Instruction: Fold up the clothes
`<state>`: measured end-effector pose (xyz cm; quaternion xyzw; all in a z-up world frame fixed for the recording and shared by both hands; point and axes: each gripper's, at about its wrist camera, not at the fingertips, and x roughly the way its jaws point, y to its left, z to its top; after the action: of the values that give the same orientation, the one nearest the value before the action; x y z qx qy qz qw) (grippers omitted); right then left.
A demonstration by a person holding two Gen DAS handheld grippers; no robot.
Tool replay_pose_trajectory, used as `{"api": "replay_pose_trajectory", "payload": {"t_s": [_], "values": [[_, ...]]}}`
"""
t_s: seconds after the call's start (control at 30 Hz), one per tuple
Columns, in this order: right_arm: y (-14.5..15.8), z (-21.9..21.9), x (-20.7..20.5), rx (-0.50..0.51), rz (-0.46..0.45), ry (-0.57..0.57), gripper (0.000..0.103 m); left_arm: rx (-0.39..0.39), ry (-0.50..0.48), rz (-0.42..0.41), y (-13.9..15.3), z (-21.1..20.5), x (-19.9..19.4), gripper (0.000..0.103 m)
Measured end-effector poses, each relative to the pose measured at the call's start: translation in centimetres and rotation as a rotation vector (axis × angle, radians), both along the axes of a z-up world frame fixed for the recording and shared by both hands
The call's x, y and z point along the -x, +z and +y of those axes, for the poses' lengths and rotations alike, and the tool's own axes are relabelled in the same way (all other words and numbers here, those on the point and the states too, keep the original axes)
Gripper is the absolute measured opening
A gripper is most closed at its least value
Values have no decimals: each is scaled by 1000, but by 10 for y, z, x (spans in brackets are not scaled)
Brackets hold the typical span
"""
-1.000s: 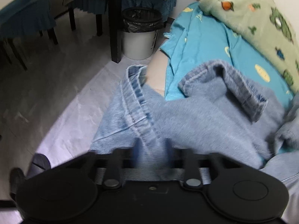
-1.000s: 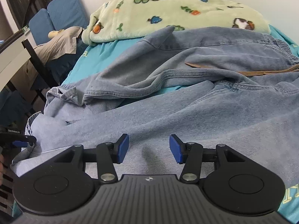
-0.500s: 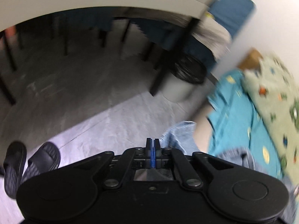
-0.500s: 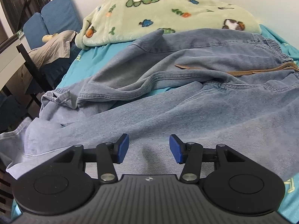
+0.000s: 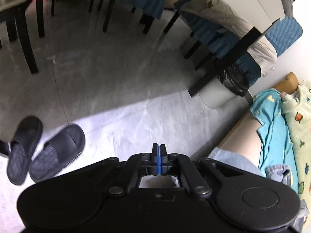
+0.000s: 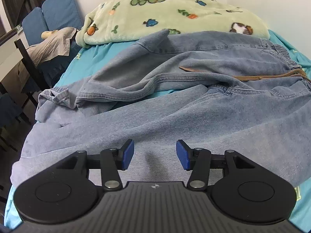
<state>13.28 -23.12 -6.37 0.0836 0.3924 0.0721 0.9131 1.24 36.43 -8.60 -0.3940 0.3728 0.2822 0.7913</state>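
The jeans lay spread across the bed, a heavy, faded blue denim with raised double-stitched seams and a gathered elastic waistband toward the bed's right side. One leg ran broad and fairly flat along the near edge of the bed; the other lay rumpled behind it, its hem bunched into a knot of folds at the bed's left edge. A thin tan strip showed in the crease near the waistband. Beyond the jeans sat a fluffy pale-green fleece blanket printed with small cartoon animals, heaped at the far end of the bed over a smooth turquoise sheet.

The right gripper hung just above the near leg, its blue-padded tongs spread apart with only denim beneath them and nothing pinched.

The left wrist view alone showed the room beside the bed: a mottled grey floor, a pair of chunky black slippers, dark chair legs, and a pale bin lined with a crinkled black bag. There the left gripper pointed at the floor, its tongs pressed flat together on nothing. Only a corner of the jeans hung over the bed's edge in that view.
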Motion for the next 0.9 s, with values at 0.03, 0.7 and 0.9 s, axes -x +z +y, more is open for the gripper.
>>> {"api": "replay_pose_trajectory", "payload": {"t_s": [0.03, 0.7, 0.9], "values": [[0, 2, 0, 6, -2, 5, 51, 1, -15, -1, -2, -2, -2, 0], [9, 25, 4, 18, -64, 82, 53, -333, -720, -126, 66, -176, -131, 55], [3, 32, -4, 8, -60, 115, 54, -507, -967, -69, 49, -243, -187, 60]]}}
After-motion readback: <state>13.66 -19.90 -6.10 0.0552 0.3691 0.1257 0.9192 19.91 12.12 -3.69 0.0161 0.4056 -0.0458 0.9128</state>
